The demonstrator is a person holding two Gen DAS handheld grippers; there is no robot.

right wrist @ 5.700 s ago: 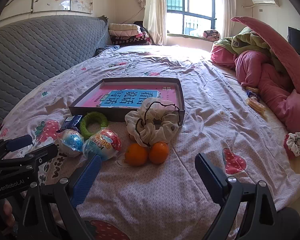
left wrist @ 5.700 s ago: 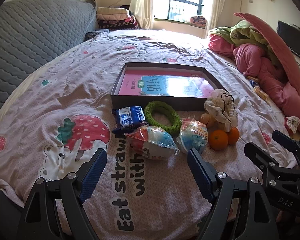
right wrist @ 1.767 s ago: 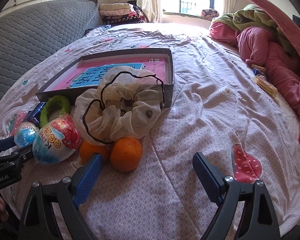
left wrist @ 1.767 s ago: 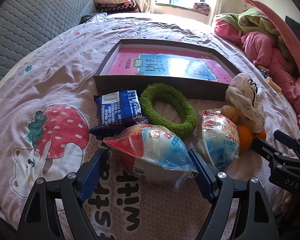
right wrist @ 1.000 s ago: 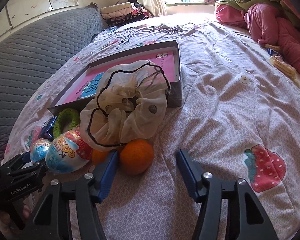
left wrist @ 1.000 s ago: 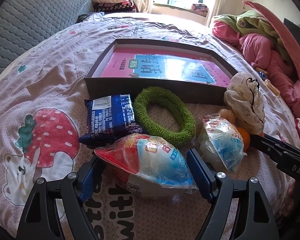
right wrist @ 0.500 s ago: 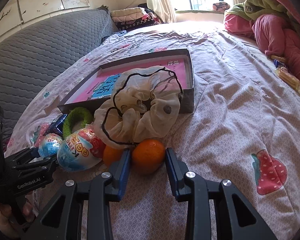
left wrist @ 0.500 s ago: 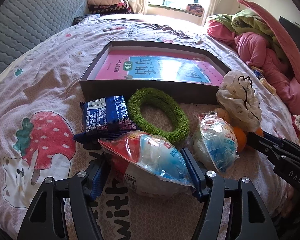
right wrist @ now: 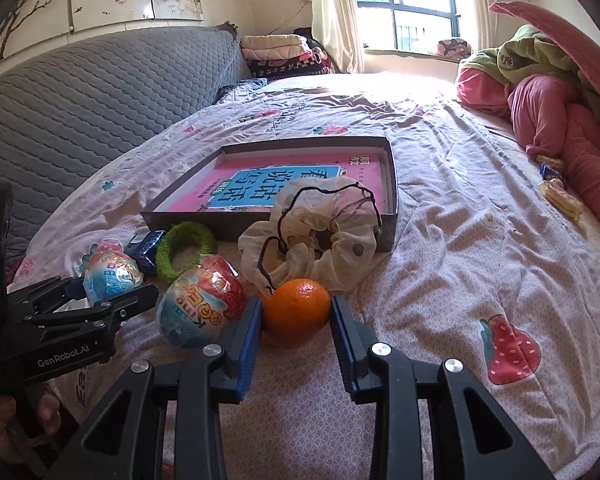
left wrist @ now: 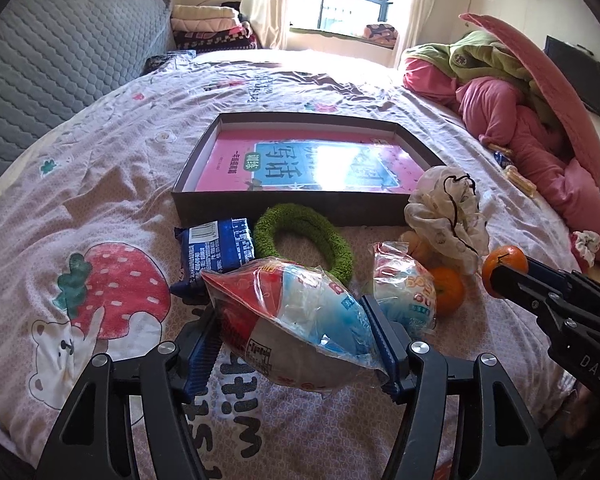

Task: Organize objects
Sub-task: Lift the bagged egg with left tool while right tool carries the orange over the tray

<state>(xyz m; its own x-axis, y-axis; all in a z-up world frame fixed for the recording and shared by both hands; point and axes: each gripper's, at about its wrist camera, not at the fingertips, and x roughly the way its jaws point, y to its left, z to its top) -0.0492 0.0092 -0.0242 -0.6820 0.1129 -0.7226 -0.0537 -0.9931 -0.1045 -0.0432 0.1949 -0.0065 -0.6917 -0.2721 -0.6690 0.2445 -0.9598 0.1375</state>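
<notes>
1. Since the earlier frames my two grippers have both closed in on their targets: the left gripper [left wrist: 292, 344], which stood wide around the egg [left wrist: 296, 320], now has its jaws closing with the pads pressing both sides of its wrapper, and the egg looks lifted just off the bed [left wrist: 100, 184].
2. My right gripper [right wrist: 297, 326], open a second ago, now has its jaws gripping the orange [right wrist: 296, 312]; in the left view that orange sits raised at the jaw tips.
3. A second orange [left wrist: 448, 290] lies on the bed beside a second egg [left wrist: 406, 296], near the cream scrunchie [left wrist: 446, 216].
4. The green ring [left wrist: 304, 240] lies just in front of the box [left wrist: 260, 206], touching the blue packet [left wrist: 216, 248] on its left.
5. The box is open on the bed beyond the cluster, with a pink book [left wrist: 312, 168] flat inside.
6. A hand [right wrist: 4, 420] holding the left gripper shows at the right view's lower left.
</notes>
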